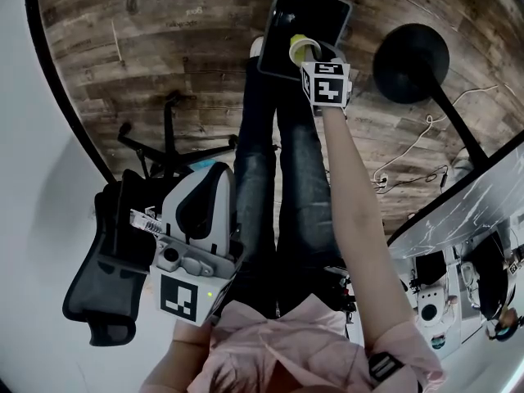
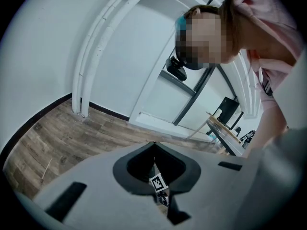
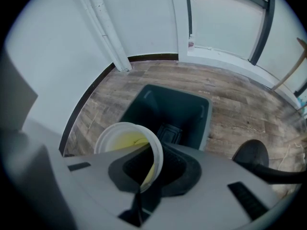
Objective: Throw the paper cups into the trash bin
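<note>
A white paper cup [image 1: 298, 48] with a yellow inside hangs over the open dark trash bin [image 1: 326, 8] on the wood floor, straight ahead of the person's legs. My right gripper [image 1: 309, 54] is shut on the cup, at the end of an outstretched arm. In the right gripper view the cup [image 3: 122, 140] lies on its side, its wall pinched between the jaws of my right gripper [image 3: 149, 169], and the bin [image 3: 194, 116] stands open below. My left gripper [image 1: 203, 188] stays close to the body with nothing in it. In its own view my left gripper [image 2: 156, 159] has its jaws together.
A black office chair [image 1: 115, 260] stands at the left by the white curved wall. A round black table foot [image 1: 411, 62] sits right of the bin, with loose cables [image 1: 409, 158] on the floor. A table [image 1: 471, 207] with items is at the right.
</note>
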